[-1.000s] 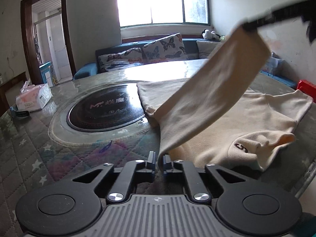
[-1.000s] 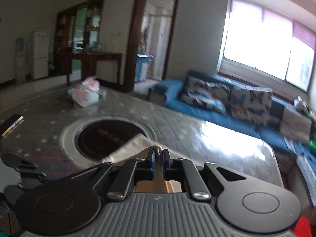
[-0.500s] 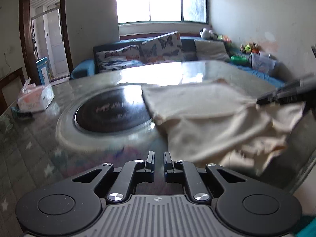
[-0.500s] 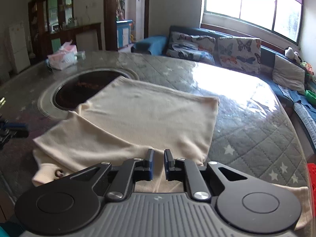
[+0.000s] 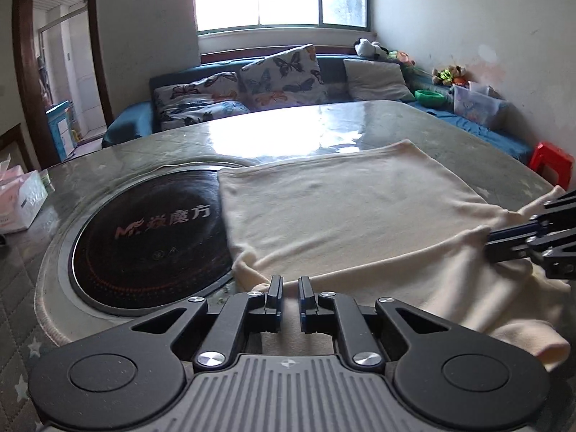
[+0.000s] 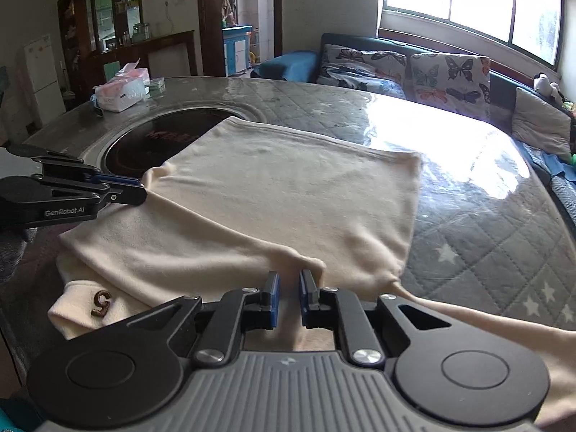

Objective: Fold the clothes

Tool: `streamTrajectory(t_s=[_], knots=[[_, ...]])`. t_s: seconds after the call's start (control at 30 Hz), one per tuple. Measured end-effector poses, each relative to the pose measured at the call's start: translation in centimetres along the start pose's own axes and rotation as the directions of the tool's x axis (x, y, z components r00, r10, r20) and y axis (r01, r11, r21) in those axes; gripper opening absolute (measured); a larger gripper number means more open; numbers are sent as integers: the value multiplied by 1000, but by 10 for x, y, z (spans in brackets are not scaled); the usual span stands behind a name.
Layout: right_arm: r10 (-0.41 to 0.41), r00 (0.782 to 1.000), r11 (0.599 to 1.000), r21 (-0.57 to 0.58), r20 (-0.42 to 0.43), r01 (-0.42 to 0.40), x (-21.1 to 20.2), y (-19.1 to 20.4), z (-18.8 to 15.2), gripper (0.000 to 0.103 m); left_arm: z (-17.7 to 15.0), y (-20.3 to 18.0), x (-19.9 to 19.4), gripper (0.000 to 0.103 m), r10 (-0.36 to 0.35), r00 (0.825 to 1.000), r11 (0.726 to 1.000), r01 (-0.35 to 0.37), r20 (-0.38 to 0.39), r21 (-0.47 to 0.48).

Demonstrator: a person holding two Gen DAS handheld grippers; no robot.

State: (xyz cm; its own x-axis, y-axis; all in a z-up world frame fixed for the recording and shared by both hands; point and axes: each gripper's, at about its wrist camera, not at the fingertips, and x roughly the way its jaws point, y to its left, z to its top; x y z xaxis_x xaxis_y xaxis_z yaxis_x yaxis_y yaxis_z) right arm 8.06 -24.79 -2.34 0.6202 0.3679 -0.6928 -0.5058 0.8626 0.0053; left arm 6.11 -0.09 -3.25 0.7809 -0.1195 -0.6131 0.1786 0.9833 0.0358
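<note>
A cream garment (image 5: 352, 223) lies folded over itself on the grey quilted table (image 5: 396, 126); it also fills the middle of the right wrist view (image 6: 273, 194). My left gripper (image 5: 289, 297) sits at the garment's near left fold corner, jaws a narrow gap apart with nothing between them. My right gripper (image 6: 288, 297) is at the near right fold corner, jaws likewise slightly apart and empty. Each gripper shows in the other's view, the right (image 5: 532, 237) and the left (image 6: 79, 190), both touching the fold edge. A collar with a small brown logo (image 6: 100, 302) lies under the fold.
A round black cooktop (image 5: 144, 237) is set into the table, left of the garment and partly under it. A tissue pack (image 6: 122, 90) sits at the far left edge. A sofa with butterfly cushions (image 5: 273, 75) stands behind; a red stool (image 5: 550, 162) at the right.
The lifted flap of the garment has been brought down flat over the rest. Both grippers have let go of the cloth and now rest low at the near fold edge.
</note>
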Motion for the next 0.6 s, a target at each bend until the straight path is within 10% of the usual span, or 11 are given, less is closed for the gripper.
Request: streamTrajectory(t_s=[0.6], knots=[[58, 998, 997, -56, 39, -55, -9, 7, 1, 18, -2, 0, 1, 12, 57, 998, 998, -58, 7, 19]])
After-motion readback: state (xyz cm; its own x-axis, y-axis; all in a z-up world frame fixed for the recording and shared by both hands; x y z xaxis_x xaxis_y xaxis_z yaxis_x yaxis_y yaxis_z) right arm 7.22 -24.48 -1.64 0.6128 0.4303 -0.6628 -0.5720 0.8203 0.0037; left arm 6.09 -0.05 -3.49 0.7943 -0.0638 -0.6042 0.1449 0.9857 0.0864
